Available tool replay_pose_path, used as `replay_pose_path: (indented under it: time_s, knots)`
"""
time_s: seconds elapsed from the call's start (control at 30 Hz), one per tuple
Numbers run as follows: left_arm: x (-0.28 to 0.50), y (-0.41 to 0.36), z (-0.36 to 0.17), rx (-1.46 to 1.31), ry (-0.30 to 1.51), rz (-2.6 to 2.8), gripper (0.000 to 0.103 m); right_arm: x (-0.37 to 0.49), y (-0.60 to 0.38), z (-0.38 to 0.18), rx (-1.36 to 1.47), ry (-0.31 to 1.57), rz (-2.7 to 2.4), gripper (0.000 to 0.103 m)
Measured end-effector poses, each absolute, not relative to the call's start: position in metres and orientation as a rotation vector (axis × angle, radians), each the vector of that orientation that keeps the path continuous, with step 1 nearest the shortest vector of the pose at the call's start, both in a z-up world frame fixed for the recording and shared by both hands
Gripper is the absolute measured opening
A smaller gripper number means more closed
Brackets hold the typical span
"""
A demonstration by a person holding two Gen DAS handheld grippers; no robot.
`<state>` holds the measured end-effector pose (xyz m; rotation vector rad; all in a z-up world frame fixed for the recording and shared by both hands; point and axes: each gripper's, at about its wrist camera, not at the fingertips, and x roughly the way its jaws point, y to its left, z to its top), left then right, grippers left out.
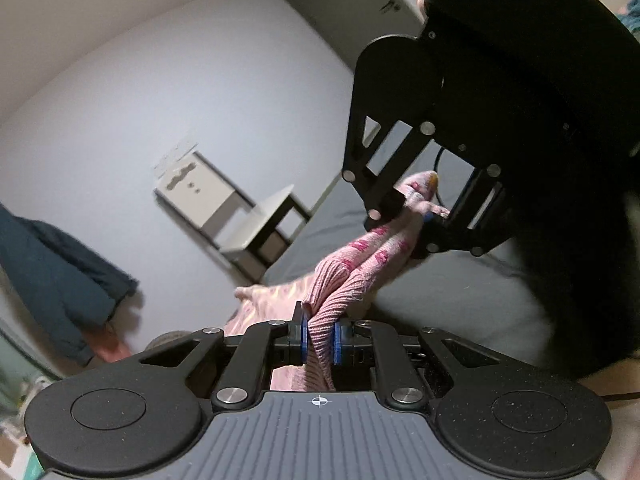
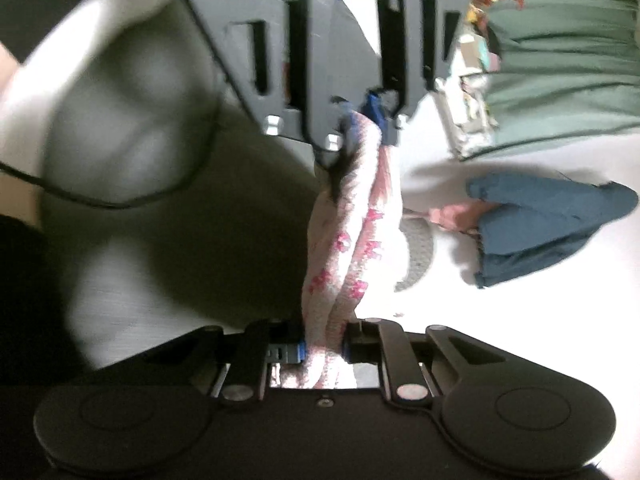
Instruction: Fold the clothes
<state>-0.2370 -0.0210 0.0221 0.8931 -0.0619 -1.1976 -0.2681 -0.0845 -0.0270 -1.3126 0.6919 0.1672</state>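
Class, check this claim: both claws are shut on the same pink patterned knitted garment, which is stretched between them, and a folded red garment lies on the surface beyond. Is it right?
One detail is wrong: the garment lying beyond is dark blue, not red, as the right wrist view shows. The rest holds: the left claw and the right claw are both shut on the pink patterned knitted garment, stretched between them.

Left wrist view dim, fairly sharp; right wrist view motion-blurred, floor glaring white; fisheye-curved edges

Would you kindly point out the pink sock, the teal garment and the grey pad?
pink sock point(image 1: 352, 276), left wrist view, ribbed cuff.
teal garment point(image 2: 544, 220), right wrist view, middle of cloth.
grey pad point(image 2: 420, 252), right wrist view, visible edge.
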Motion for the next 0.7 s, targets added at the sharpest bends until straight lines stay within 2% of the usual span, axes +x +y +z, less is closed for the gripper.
replay_pose_path:
  time_s: [0.27, 0.43, 0.7]
  knots:
    - [-0.243, 0.008, 0.023, 0.84, 0.054, -1.548, 0.011, -0.305, -0.061, -0.005, -1.137, 0.866, 0.4, 0.015]
    - [-0.221, -0.015, 0.02, 0.85, 0.052, -1.458, 0.012, -0.271, -0.08, 0.007, -1.016, 0.901, 0.369, 0.016]
    - [-0.161, -0.06, 0.027, 0.711, 0.078, -1.302, 0.012, -0.186, -0.139, 0.033, -0.826, 1.0, 0.387, 0.016]
